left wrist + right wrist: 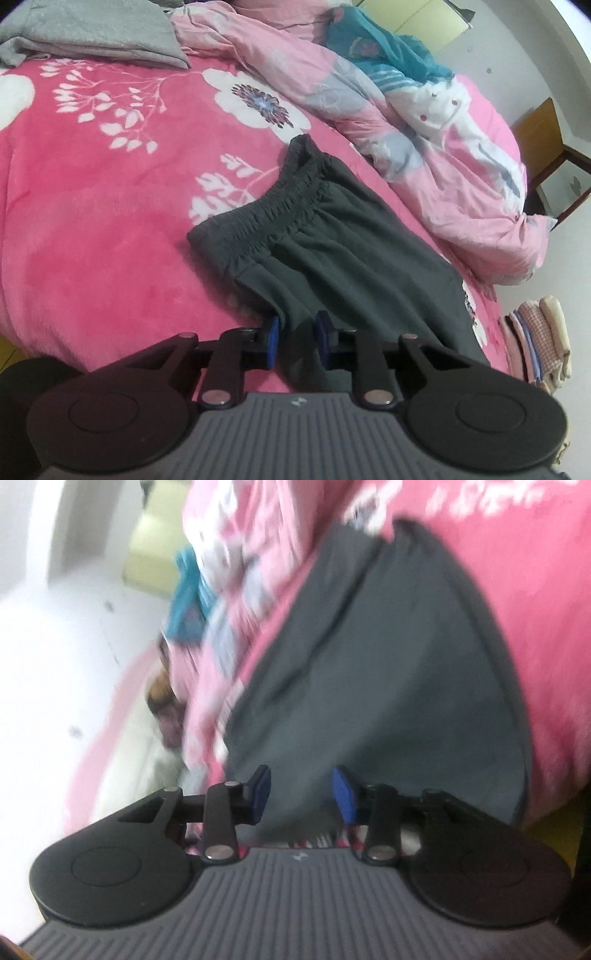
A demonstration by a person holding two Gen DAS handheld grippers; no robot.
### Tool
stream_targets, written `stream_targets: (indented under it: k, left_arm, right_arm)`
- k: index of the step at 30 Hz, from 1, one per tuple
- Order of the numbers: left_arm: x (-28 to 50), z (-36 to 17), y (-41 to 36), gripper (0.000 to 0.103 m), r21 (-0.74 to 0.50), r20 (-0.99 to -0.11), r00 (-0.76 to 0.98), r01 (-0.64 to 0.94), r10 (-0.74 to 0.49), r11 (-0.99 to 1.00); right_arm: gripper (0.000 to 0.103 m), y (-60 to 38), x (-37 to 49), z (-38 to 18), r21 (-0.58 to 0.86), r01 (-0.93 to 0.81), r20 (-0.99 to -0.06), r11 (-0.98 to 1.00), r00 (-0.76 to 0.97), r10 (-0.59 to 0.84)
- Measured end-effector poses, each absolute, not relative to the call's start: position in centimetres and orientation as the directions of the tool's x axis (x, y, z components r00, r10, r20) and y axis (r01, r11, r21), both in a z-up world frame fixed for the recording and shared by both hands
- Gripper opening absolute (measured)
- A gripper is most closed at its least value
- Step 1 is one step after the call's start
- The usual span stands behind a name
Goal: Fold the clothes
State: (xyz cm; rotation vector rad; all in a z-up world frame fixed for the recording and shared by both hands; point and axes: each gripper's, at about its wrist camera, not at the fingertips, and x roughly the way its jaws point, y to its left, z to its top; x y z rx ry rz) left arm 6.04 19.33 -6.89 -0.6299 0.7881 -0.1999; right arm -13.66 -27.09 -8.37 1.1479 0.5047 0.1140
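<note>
A dark grey pair of shorts (332,236) lies spread on the pink floral blanket (92,184) of the bed, its elastic waistband (273,210) at the far end, beside a rumpled pink quilt (424,147). The left gripper (297,332) has its jaws partly apart with a fold of the shorts' near edge between them. The right gripper (301,794), in a blurred view, has its jaws wider apart over the cloth's near edge; whether they hold it I cannot tell.
</note>
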Motion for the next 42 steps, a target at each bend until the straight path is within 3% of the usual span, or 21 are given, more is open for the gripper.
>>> stream_targets:
  k: [2,7,11,13,17,19,21,24,28,34,36,38,42]
  left_arm:
    - [6.1,-7.1,19.4,0.018,-0.602,-0.598,0.698,-0.067,-0.393,0.796]
    - [6.2,-7.6,19.5,0.014,-0.614,-0.592,0.706,-0.084,-0.388,0.785]
    - [6.1,-7.5,19.5,0.007,-0.616,-0.58,0.724,-0.087,-0.375,0.783]
    - [6.0,-7.3,19.4,0.006,-0.616,-0.569,0.736,-0.087,-0.366,0.783]
    - [5.3,-6.5,19.2,0.003,-0.598,-0.563,0.757,-0.094,-0.333,0.796]
    - [4.7,-5.9,19.3,0.003,-0.585,-0.558,0.767,-0.094,-0.316,0.805]
    - [4.1,-5.4,19.4,0.003,-0.564,-0.552,0.78,-0.089,-0.295,0.821]
    - [3.7,-5.3,19.4,0.003,-0.537,-0.563,0.78,-0.094,-0.273,0.838]
    - [4.0,-6.0,19.6,0.003,-0.531,-0.592,0.757,-0.108,-0.276,0.84]
    - [4.0,-6.4,19.9,0.003,-0.546,-0.59,0.754,-0.11,-0.288,0.831]
    - [4.1,-6.4,20.0,0.003,-0.547,-0.59,0.754,-0.109,-0.289,0.83]
    - [4.2,-6.5,20.0,0.003,-0.548,-0.592,0.752,-0.112,-0.29,0.829]
    - [4.3,-6.8,20.1,0.003,-0.562,-0.588,0.754,-0.121,-0.293,0.818]
  right_arm:
    - [0.037,-27.4,-14.7,-8.2,0.907,0.147,-0.284,0.394,0.906,0.313]
    - [0.038,-27.2,-16.0,-9.0,0.917,0.211,-0.332,0.339,0.875,0.353]
    - [0.051,-25.4,-16.2,-11.8,0.929,0.3,-0.369,0.216,0.801,0.471]
    - [0.053,-24.0,-15.9,-13.5,0.917,0.362,-0.395,0.17,0.759,0.517]
    - [0.052,-23.6,-15.8,-14.6,0.907,0.396,-0.419,0.146,0.804,0.423]
    - [0.036,-24.1,-16.7,-13.7,0.925,0.347,-0.379,0.152,0.86,0.342]
    - [0.009,-24.4,-17.7,-12.6,0.937,0.3,-0.34,0.179,0.902,0.265]
    - [0.001,-24.5,-18.7,-11.2,0.934,0.272,-0.322,0.231,0.922,0.216]
    - [0.001,-24.3,-19.2,-11.6,0.931,0.292,-0.344,0.217,0.901,0.263]
    - [0.01,-23.2,-18.9,-14.3,0.922,0.376,-0.384,0.097,0.849,0.362]
    - [0.032,-23.0,-18.7,-14.6,0.921,0.381,-0.384,0.082,0.847,0.368]
    - [0.047,-22.8,-18.7,-14.7,0.917,0.391,-0.391,0.077,0.85,0.354]
    - [0.047,-22.9,-18.6,-15.2,0.92,0.389,-0.383,0.043,0.873,0.302]
